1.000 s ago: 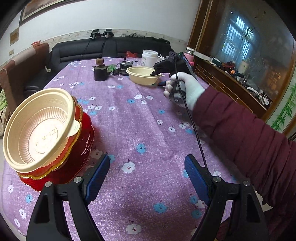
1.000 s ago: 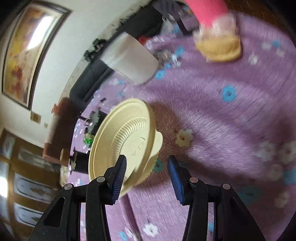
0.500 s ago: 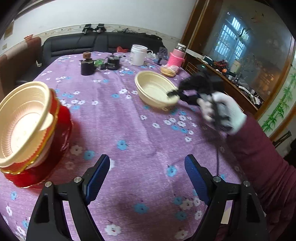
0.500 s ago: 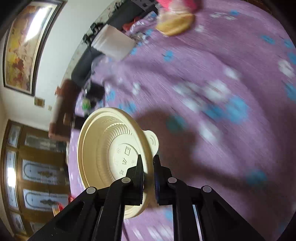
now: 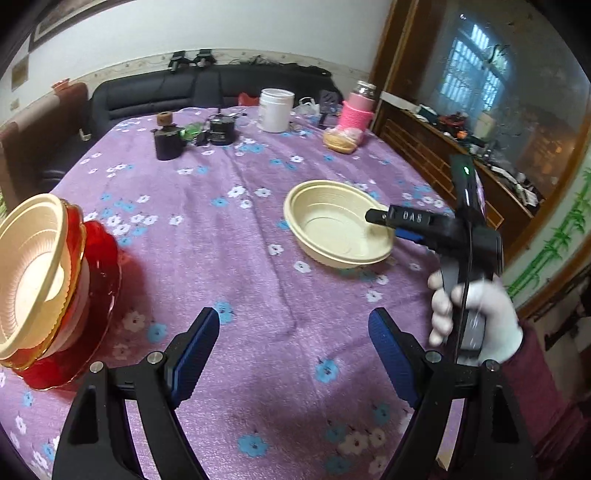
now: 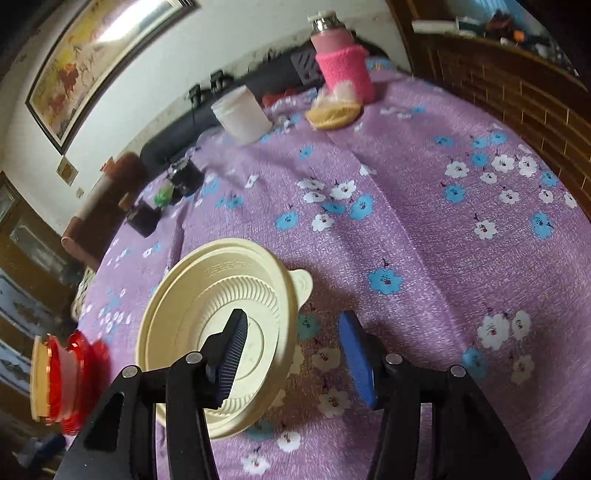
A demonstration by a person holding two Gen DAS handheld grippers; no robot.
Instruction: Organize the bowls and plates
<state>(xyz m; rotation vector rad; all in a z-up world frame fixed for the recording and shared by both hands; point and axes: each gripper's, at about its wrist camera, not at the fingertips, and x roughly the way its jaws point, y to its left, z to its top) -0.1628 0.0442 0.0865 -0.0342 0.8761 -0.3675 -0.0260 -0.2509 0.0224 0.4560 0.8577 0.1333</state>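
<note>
Table (image 5: 258, 258), covered with purple cloth printed in blue and white flowers. Black leather sofa (image 5: 207, 83) along the far white wall (image 5: 221, 26). Brown armchair (image 5: 33, 122) at the left end. Framed painting (image 6: 99, 55), warm yellows, hung high. Dark wooden cabinet (image 5: 424, 133) at right, cluttered shelf behind reflective glass (image 5: 517, 92). Daylight from a barred window (image 5: 469, 70).

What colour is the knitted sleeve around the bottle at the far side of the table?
Pink. The knitted sleeve shows best in the right wrist view.
</note>
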